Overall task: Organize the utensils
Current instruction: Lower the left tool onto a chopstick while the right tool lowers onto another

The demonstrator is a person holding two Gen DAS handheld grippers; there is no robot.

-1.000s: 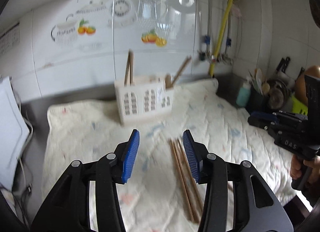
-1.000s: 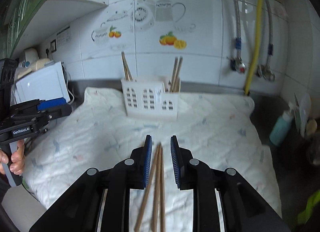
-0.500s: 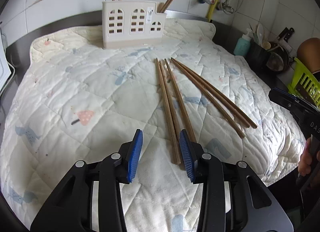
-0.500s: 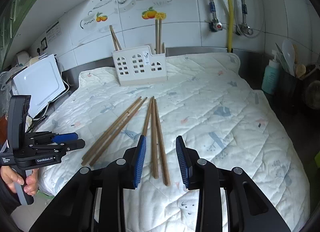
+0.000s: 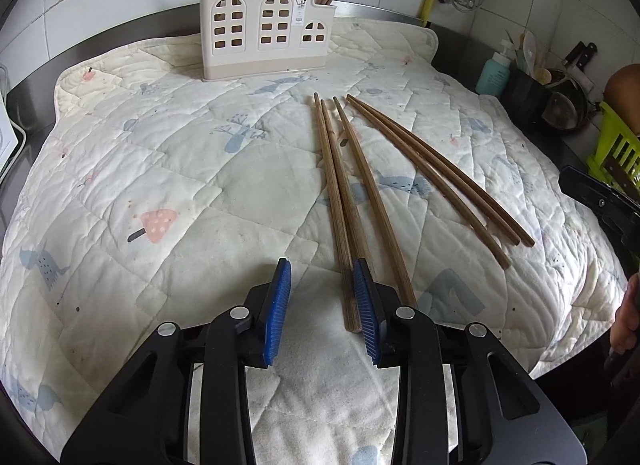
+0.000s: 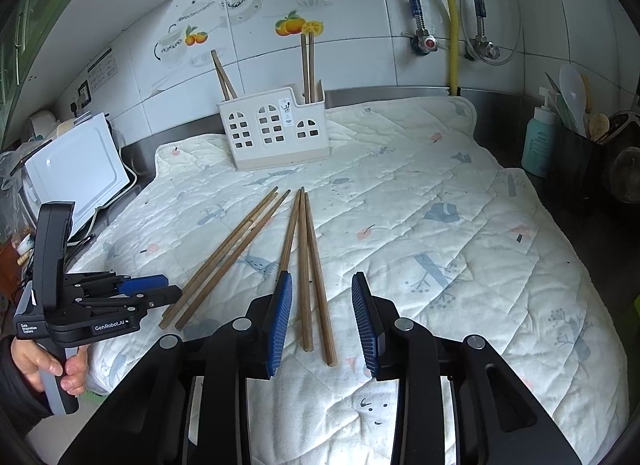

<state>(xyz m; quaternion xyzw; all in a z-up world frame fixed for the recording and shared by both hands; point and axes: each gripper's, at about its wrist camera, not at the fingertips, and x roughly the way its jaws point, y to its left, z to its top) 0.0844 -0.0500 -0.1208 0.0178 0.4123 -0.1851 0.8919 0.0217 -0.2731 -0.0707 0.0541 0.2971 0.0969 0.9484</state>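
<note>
**Both grippers low over the loose chopsticks**

My left gripper [image 5: 322,305] sits just above the quilted cloth [image 5: 168,169] with its jaws partly apart – they have just been closing; the near end of one chopstick of the left group [image 5: 340,201] lies against the inner side of the right-hand pad, but the pads do not pinch it. My right gripper [image 6: 322,317] is also partly parted; two sticks of the right group [image 6: 306,265] lie in its gap on the cloth, touched by neither pad, a third passes under its left-hand pad. Six chopsticks lie in two fans of three, their far tips pointing at the white holder [image 6: 276,131] – it stands at the back of the cloth by the tiled wall, with more sticks upright in its end compartments.
</note>
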